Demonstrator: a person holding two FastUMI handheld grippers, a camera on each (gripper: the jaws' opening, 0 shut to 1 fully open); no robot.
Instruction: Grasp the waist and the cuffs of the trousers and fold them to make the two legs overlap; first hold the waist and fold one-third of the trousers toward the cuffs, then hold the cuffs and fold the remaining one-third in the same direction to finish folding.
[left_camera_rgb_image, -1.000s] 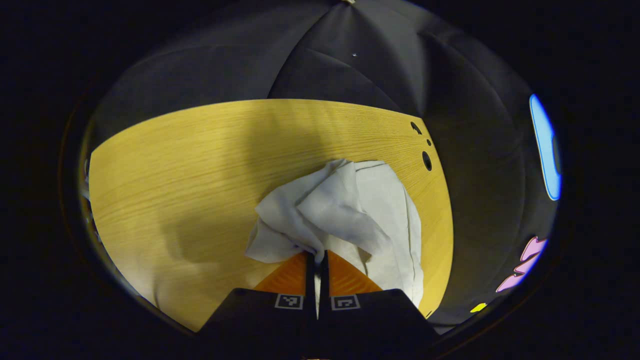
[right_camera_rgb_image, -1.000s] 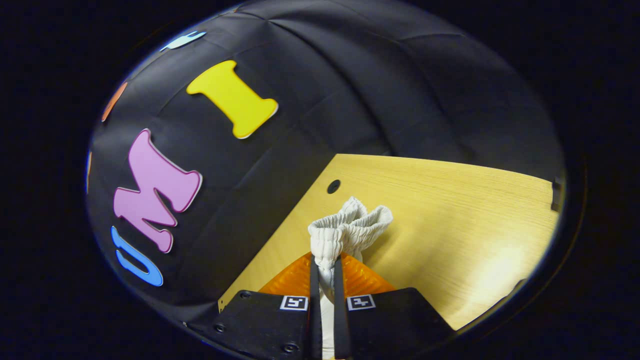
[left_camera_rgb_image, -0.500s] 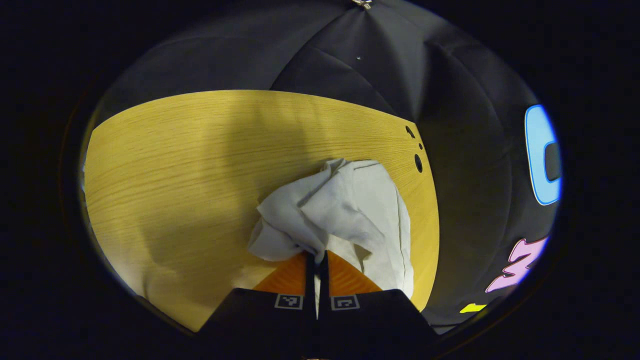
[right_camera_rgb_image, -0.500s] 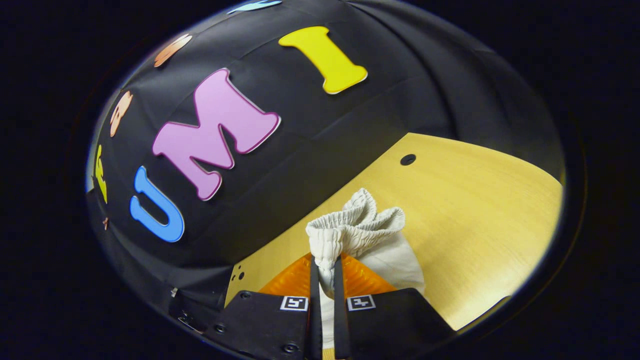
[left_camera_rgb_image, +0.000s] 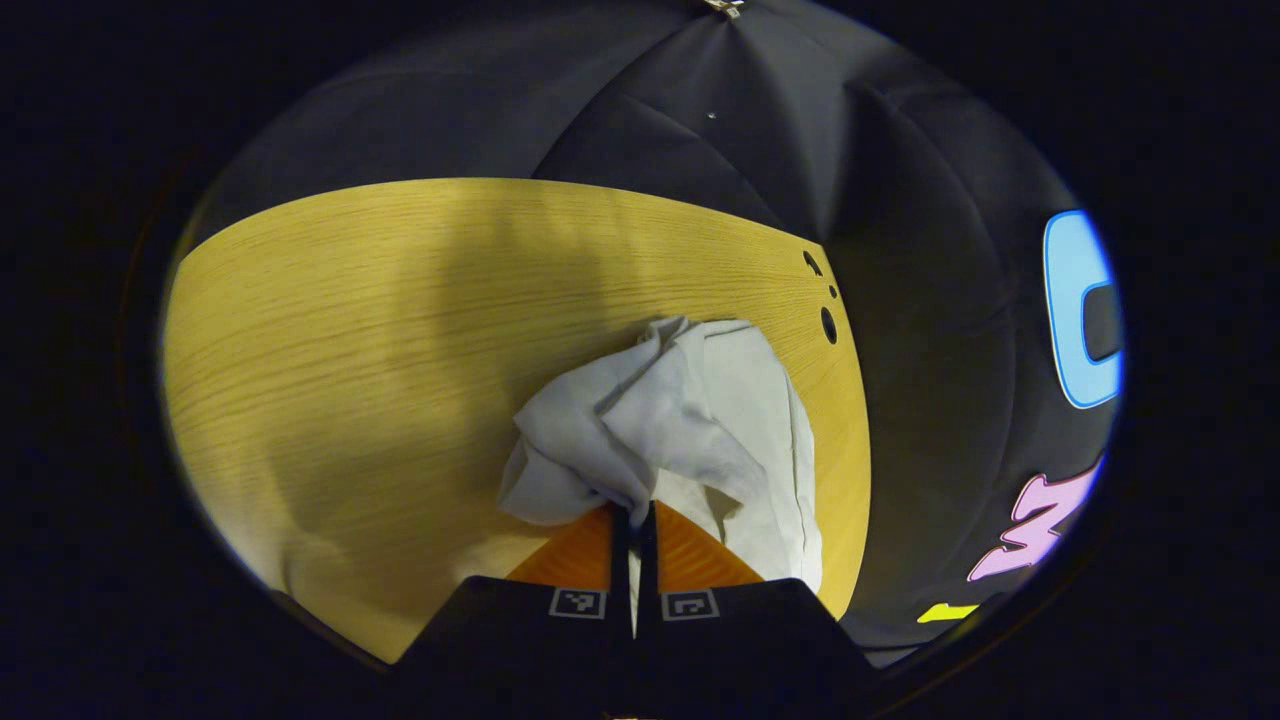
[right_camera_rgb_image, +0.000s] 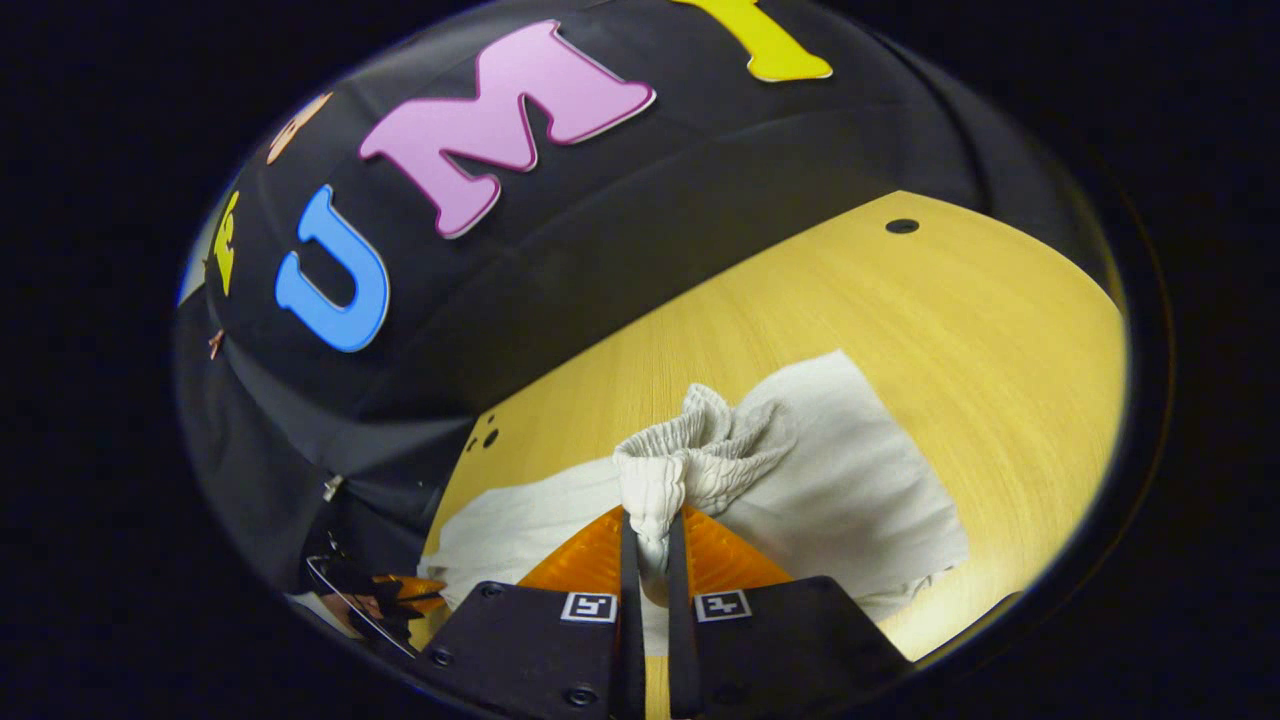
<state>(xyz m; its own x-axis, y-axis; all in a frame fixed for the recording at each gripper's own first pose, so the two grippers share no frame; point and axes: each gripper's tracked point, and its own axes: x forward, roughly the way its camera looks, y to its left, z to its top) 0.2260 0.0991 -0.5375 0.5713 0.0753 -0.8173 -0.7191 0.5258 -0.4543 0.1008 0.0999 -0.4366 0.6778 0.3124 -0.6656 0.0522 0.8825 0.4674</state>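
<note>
I see the wooden table (left_camera_rgb_image: 350, 330) as the biggest thing here, pale and bare on most of its surface, with some small round holes (left_camera_rgb_image: 828, 323) near one corner. On it lie the white trousers (right_camera_rgb_image: 850, 480), partly spread on the wood and partly lifted by my two tools.

In the right gripper view, the right gripper (right_camera_rgb_image: 652, 545) has its two fingers closed tight on the gathered elastic waist (right_camera_rgb_image: 690, 460), which stands up in a ruffled bunch above the tips. The cloth below it goes out flat to both sides on the table. Low at the left edge of this view I notice the other gripper, but it is too small to read well.

In the left gripper view, the left gripper (left_camera_rgb_image: 632, 530) is closed on a crumpled fold of the thin cloth (left_camera_rgb_image: 660, 420); I think this is the cuff end, but I cannot be sure from here.

My judgement: I am in the first step, bringing one leg over the other so they overlap. The next move calls for carrying both held ends across together at the same height, then laying them down with edges matched, before I release.
</note>
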